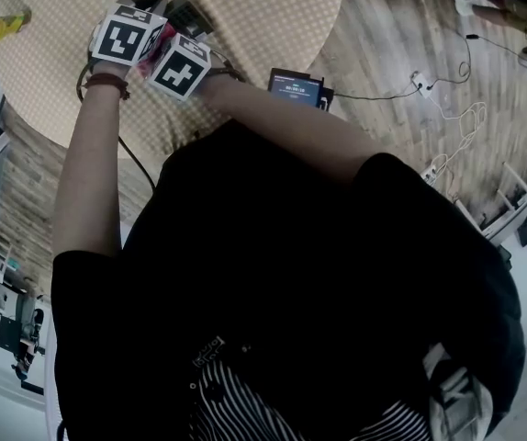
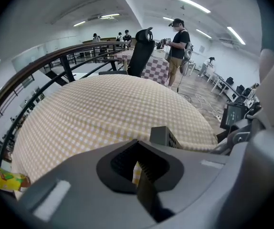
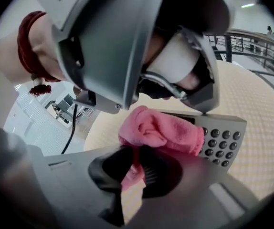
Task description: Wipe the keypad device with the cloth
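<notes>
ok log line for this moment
right gripper: shut on pink cloth | cloth: on keypad device | left gripper: shut, empty

I'm standing in a big open workroom, an office or lab hall. Beyond the round table with the beige checked cloth [image 2: 103,109] are a black high-backed office chair [image 2: 142,49] and a standing person [image 2: 179,44]. Long ceiling strip lights [image 2: 192,4] run above it, and loose white cables [image 1: 438,165] trail over the wood-plank floor [image 1: 392,44] beside it.
</notes>
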`<state>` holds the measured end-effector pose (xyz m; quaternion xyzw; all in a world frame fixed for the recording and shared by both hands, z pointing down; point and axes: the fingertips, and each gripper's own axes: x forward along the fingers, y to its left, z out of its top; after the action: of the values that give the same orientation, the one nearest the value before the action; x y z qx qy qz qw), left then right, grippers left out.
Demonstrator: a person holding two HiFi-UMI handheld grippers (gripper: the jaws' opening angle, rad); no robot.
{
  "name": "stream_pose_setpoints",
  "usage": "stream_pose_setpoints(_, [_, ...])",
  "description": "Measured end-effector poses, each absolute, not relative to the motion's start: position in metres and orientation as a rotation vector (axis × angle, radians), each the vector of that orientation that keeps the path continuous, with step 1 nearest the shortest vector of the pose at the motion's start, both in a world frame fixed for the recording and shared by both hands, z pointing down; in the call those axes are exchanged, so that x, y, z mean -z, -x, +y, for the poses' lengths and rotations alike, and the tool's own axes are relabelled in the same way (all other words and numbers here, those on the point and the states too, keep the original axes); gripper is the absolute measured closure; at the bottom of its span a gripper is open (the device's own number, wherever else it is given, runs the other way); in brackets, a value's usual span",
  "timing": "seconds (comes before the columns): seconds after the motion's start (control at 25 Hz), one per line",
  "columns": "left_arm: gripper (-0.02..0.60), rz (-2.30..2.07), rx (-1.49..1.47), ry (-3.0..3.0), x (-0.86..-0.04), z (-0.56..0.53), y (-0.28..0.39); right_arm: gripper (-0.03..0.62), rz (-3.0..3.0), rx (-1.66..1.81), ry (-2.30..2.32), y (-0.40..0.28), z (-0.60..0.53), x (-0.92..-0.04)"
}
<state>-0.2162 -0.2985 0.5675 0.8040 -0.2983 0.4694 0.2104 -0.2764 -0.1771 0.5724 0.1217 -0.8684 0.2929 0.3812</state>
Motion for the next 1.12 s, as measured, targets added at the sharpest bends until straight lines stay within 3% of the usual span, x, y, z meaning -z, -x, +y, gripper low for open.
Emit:
stream_pose_setpoints(0.56, [0.578, -0.922, -1.27, -2.196, -0.57, -0.3, 0.218, 0.545, -2.087, -0.809, -0.266, 0.253, -0.137, -0.625])
stream_pose_setpoints(0.84, [0.578, -0.894, -1.297, -2.212, -0.572, -0.299, 0.213, 0.545, -2.308, -0.536, -0.352, 0.279, -0.176, -0.57])
stream_pose_setpoints(1.12, [0.578, -0.946, -1.321, -2.219, -0.577, -0.3, 0.217, 0.545, -2.274, -0.655, -0.37, 0.282, -0.18, -0.574])
